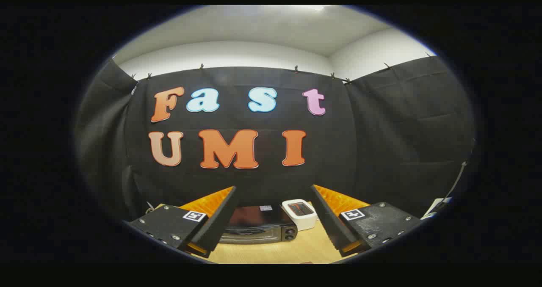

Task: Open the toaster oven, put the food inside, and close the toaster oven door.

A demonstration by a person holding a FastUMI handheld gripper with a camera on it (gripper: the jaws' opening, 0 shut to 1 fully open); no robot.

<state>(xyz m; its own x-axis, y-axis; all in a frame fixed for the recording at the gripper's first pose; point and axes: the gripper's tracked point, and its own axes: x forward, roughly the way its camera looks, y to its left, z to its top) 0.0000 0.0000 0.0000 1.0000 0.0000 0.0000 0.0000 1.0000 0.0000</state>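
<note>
A black toaster oven (260,225) stands on the wooden table (275,253), beyond and between my two fingers; its glass door looks closed, with two knobs on its right side. My gripper (273,202) is held high above the table, open, with nothing between its fingers. Both fingers (216,219) spread wide, one on each side of the oven. I cannot make out the food.
A small white box with a dark, reddish top (300,213) sits just right of the oven. Black cloth walls close the booth behind and on both sides. A white tag hangs at the right wall (436,206).
</note>
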